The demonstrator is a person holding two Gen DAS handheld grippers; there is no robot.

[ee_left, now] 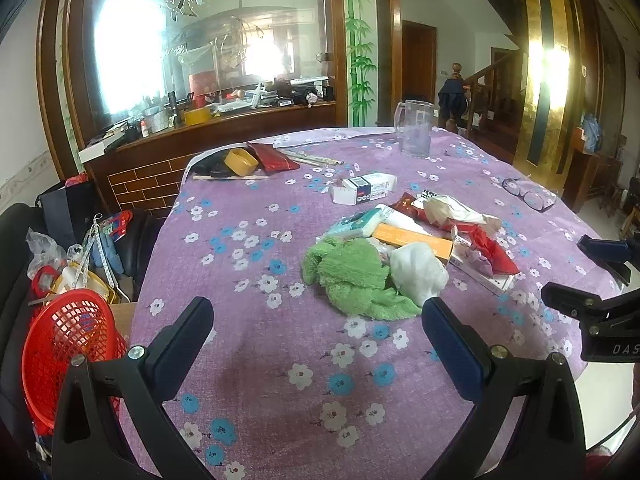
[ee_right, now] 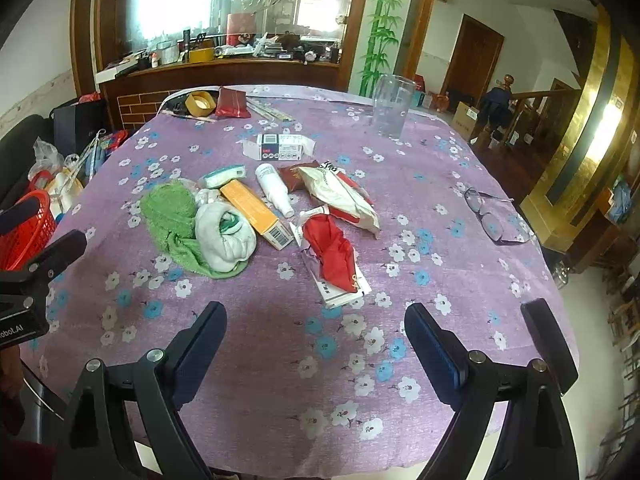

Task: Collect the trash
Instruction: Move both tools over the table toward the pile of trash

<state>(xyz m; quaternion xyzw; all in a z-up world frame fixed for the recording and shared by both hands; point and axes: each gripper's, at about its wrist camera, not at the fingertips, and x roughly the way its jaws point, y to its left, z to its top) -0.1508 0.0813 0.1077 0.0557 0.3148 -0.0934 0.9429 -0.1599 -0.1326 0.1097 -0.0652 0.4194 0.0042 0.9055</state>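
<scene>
A heap of trash lies mid-table on the purple flowered cloth [ee_right: 280, 360]: green rag [ee_right: 168, 212], white crumpled bag [ee_right: 226, 240], orange box [ee_right: 256, 212], white bottle [ee_right: 274, 188], red wrapper on a flat box [ee_right: 334, 256], white snack bag [ee_right: 340, 196], white carton [ee_right: 280, 146]. The same heap appears in the left wrist view, with the green rag [ee_left: 352, 276] and white bag [ee_left: 418, 272] nearest. My left gripper [ee_left: 316, 336] is open above bare cloth just short of the rag. My right gripper [ee_right: 316, 340] is open, nothing between its fingers, short of the red wrapper.
A red basket [ee_left: 64, 344] sits off the table's left edge among clutter. A clear jug [ee_right: 390, 106] and glasses [ee_right: 490, 216] stand on the right side. Tape roll [ee_right: 200, 104], red pouch [ee_right: 232, 102] and sticks lie at the far edge.
</scene>
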